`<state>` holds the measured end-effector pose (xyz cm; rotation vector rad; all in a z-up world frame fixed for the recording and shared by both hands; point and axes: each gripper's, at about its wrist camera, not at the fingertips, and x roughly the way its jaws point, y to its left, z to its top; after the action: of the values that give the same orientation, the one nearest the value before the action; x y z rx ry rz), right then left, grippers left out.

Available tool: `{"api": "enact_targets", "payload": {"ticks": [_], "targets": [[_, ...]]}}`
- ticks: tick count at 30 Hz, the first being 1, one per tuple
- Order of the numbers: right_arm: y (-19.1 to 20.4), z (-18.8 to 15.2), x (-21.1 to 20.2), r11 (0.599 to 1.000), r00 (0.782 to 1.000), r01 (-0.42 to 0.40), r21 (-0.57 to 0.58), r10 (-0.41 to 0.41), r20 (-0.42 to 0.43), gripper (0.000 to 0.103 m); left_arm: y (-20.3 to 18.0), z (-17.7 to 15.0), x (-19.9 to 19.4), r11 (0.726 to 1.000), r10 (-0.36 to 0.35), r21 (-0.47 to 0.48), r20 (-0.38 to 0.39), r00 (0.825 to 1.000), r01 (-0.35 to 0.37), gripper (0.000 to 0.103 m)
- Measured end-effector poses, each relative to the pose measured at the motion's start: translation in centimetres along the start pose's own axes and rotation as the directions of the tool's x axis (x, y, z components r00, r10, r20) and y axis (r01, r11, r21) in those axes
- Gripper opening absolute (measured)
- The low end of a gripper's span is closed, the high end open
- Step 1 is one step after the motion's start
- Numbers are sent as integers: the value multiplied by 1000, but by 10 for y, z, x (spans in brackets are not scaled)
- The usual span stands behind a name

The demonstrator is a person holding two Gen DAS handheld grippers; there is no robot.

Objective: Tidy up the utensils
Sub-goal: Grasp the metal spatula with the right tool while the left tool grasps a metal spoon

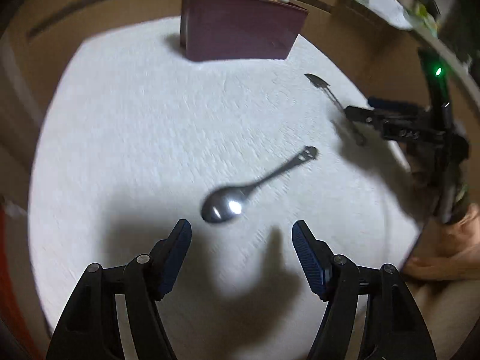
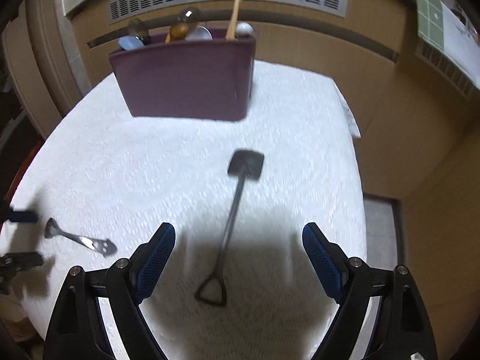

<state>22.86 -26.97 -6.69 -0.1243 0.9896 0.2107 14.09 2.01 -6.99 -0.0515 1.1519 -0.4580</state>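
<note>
While one holder (image 2: pixel 186 90) stands, one spoon (image 1: pixel 228 204) and one shovel-spoon (image 2: pixel 232 219) lie flat.

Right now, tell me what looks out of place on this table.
Two utensils lie loose on the white cloth instead of in the purple holder: a metal spoon and a small shovel-shaped utensil, lying at different angles. Nothing looks spilled or damaged.

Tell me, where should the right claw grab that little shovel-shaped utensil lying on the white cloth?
Probably mid-shaft. The shovel utensil lies flat, its thin straight shaft running away from the right claw, which is open above it. Come from above with a finger on each side of the shaft; the wide blade and looped handle offer poorer holds.
</note>
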Motion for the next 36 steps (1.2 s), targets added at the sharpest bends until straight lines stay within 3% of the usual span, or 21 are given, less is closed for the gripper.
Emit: {"api": "enact_targets", "payload": {"ticks": [3, 6, 11, 18, 23, 25, 26, 28, 30, 36], "targets": [[-7, -6, 3, 1000, 1000, -2, 29, 3, -12, 84, -6, -1, 2, 989, -136, -65, -44, 990, 133, 70], [-14, -12, 4, 998, 1000, -12, 65, 13, -6, 84, -5, 13, 15, 981, -153, -130, -51, 987, 146, 70], [-28, -10, 4, 991, 1000, -19, 130, 16, 24, 85, 0, 56, 31, 971, -116, -208, 4, 993, 115, 73], [-22, 20, 22, 992, 1000, 12, 126, -14, 22, 84, -8, 116, 68, 984, -13, -175, 82, 997, 27, 82], [-8, 54, 53, 991, 1000, -2, 133, 6, -28, 60, -1, 140, 84, 992, -6, -122, 143, 990, 23, 82], [-3, 61, 58, 993, 999, 38, 110, -35, -29, 48, 6, 140, 81, 991, 6, -130, 147, 989, 13, 82], [3, 63, 59, 996, 998, 54, 73, -52, -28, 30, 11, 138, 77, 990, 23, -144, 147, 989, -1, 82], [9, 63, 56, 998, 998, 55, 37, -54, -25, 30, 21, 134, 73, 979, 53, -201, 133, 990, -25, 81], [11, 59, 53, 999, 999, 19, 28, -18, -30, 30, 29, 130, 69, 967, 35, -255, 119, 992, -3, 80], [14, 43, 32, 999, 999, 33, 6, -33, 23, 30, 23, 153, 81, 945, 92, -319, 61, 994, -68, 63]]}}
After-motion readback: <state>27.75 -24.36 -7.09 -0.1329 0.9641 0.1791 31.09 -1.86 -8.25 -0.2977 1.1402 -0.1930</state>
